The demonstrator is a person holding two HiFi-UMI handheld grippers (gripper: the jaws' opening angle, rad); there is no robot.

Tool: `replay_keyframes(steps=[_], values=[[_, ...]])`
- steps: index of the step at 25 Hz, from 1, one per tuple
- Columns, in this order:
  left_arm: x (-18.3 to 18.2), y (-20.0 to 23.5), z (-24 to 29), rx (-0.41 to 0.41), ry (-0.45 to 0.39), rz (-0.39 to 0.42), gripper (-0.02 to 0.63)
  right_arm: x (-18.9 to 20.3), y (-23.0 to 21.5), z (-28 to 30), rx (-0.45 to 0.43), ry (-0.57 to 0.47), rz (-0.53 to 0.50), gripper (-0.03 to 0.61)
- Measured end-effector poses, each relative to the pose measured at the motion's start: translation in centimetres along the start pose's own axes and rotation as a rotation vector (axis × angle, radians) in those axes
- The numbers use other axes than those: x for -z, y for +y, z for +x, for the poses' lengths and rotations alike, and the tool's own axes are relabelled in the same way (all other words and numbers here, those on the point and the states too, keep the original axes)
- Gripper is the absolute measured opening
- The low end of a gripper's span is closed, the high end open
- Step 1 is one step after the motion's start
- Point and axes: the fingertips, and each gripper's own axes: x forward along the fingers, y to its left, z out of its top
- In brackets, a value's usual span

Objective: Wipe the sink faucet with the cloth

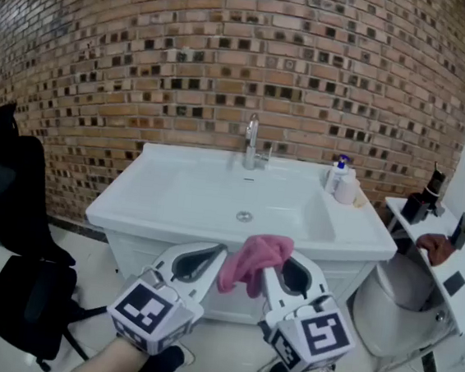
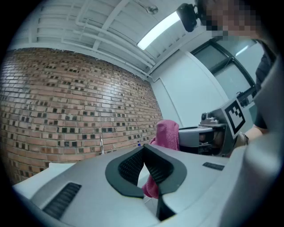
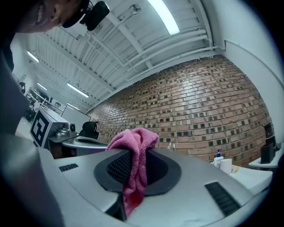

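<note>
A chrome faucet (image 1: 251, 144) stands at the back rim of a white sink (image 1: 177, 160) against the brick wall. My right gripper (image 1: 267, 269) is shut on a pink cloth (image 1: 251, 260), which bunches over the jaw tips and hangs down between them (image 3: 133, 175). My left gripper (image 1: 224, 250) is beside it, jaws shut and empty, tips touching (image 2: 143, 150). Both are held in front of the sink's near edge, well short of the faucet. In the left gripper view the pink cloth (image 2: 167, 134) shows to the right on the other gripper.
A soap bottle (image 1: 338, 172) and a white cup (image 1: 348, 187) sit on the sink's right back corner. A black office chair (image 1: 20, 241) stands at left. At right is a white shelf (image 1: 463, 271) with dark items above a toilet (image 1: 401, 310).
</note>
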Motion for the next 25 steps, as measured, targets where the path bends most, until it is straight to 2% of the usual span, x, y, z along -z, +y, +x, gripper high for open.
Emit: replay_keyframes(steps=[7,15,25], values=[[0.8,2.4,2.9,-0.014,-0.001,0.000,0.006,0.2,-2.3,2.9,-0.006,0.010,-0.014,0.057],[-0.4,5.5,6.3,-0.012,-0.010,0.035,0.006,-1.1,-5.1,6.9,-0.001,-0.024,-0.050,0.057],[0.5,11.1,12.2,-0.040,0.008,0.065,0.006,-0.8,-10.1,13.6,-0.009,-0.055,-0.057,0.057]])
